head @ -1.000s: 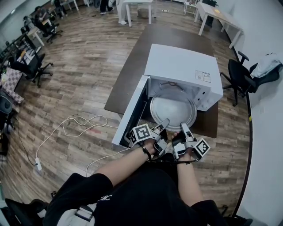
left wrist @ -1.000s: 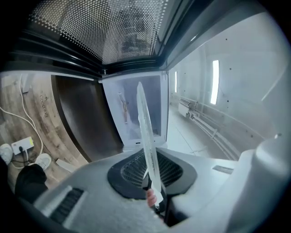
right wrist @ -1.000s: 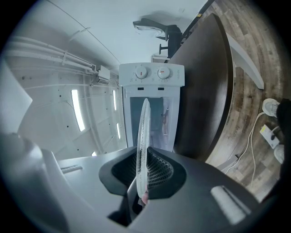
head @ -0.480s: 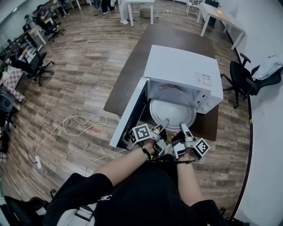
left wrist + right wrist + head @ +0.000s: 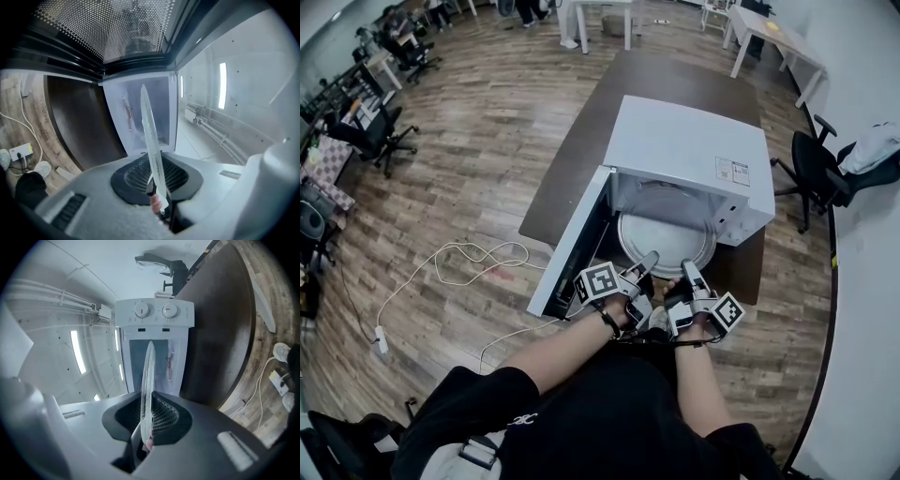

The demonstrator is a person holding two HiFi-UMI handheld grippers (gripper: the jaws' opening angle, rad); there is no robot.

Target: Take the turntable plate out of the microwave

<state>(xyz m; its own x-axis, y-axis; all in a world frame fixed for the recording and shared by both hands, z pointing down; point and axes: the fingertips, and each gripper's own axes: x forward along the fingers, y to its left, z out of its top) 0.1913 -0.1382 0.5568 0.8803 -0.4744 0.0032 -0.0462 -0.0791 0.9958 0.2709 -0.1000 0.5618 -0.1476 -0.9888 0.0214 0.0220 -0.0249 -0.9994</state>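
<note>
Clamping | left gripper (image 5: pixel 650 262), right gripper (image 5: pixel 686 269) jaws pinch turntable plate (image 5: pixel 666 239) rim | plate round, clear glass

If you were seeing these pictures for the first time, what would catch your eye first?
The white microwave stands on a dark table in the middle of the head view, its door open to the left. A glass plate lies in its mouth, and the left gripper and right gripper each clamp its near rim.
</note>
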